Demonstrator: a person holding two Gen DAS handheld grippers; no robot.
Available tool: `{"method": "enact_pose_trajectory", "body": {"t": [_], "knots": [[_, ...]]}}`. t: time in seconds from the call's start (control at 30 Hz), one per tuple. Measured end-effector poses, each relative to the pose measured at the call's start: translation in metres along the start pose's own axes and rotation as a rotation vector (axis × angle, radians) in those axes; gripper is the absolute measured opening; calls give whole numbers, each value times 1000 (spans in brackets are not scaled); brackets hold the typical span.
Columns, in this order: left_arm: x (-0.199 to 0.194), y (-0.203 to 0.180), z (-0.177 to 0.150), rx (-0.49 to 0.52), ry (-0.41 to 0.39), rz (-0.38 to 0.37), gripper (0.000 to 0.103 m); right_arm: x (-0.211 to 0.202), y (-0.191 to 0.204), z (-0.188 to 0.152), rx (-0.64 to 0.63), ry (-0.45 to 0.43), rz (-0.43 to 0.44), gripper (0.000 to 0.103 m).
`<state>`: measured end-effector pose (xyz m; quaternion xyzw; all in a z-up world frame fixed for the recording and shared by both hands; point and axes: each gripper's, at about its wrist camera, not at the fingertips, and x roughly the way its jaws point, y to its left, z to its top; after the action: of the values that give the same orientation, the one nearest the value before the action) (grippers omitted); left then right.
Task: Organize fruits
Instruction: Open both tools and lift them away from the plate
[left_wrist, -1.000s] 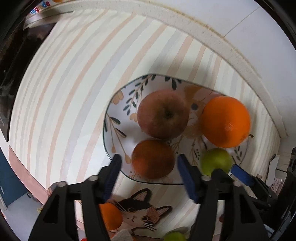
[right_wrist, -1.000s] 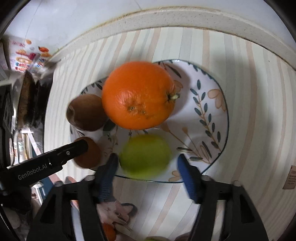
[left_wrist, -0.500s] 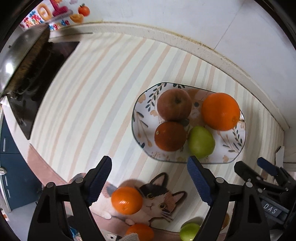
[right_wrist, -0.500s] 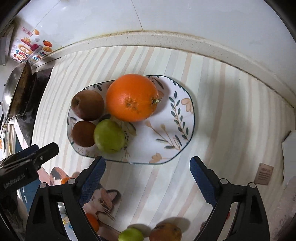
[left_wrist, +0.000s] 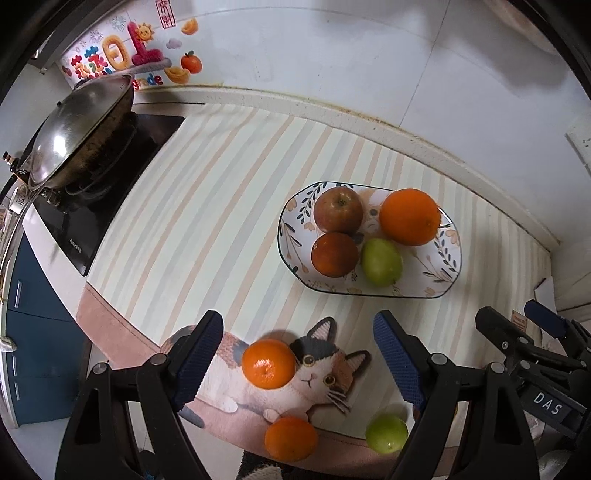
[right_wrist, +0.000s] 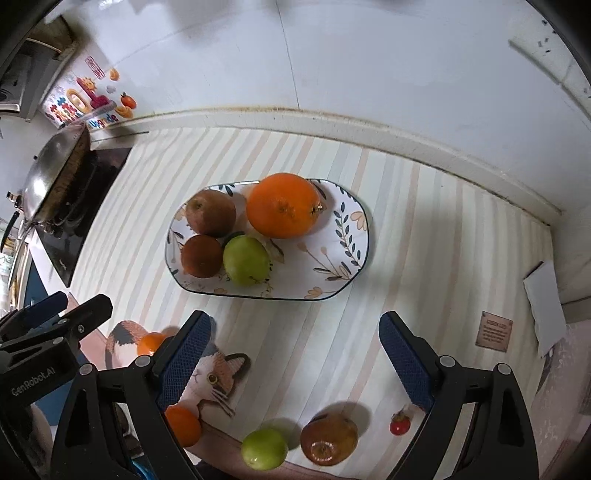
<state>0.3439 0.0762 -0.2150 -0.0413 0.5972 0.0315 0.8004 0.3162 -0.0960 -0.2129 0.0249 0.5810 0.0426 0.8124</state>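
Bright even light, soft shadows, strong fisheye bending; edges dark, perhaps slightly blurred.

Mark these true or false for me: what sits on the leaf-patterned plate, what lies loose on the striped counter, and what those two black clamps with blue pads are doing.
1. The leaf-patterned oval plate holds four fruits. True.
2. The big orange lies off the plate. False: it sits on the plate, beside the reddish apple.
3. The left gripper clamps a tangerine. False: its jaws are open and empty; the small tangerine lies on the cat-print mat.
4. The right gripper is open and empty. True.
5. A green fruit lies off the plate. True.
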Motion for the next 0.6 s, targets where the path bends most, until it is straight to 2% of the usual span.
{"method": "enact_pose_trajectory", "body": {"t": [0.33,0.47,0.6], "knots": [[-33,4,-18,13,-51,-36,83,-46,12,-17,10,-56,44,95],[-32,6,-30,24,-25,-42,83,-47,5,-30,34,-10,77,95],[-13,9,-49,40,57,-41,83,-20,-13,-52,73,101,95,95]]}}
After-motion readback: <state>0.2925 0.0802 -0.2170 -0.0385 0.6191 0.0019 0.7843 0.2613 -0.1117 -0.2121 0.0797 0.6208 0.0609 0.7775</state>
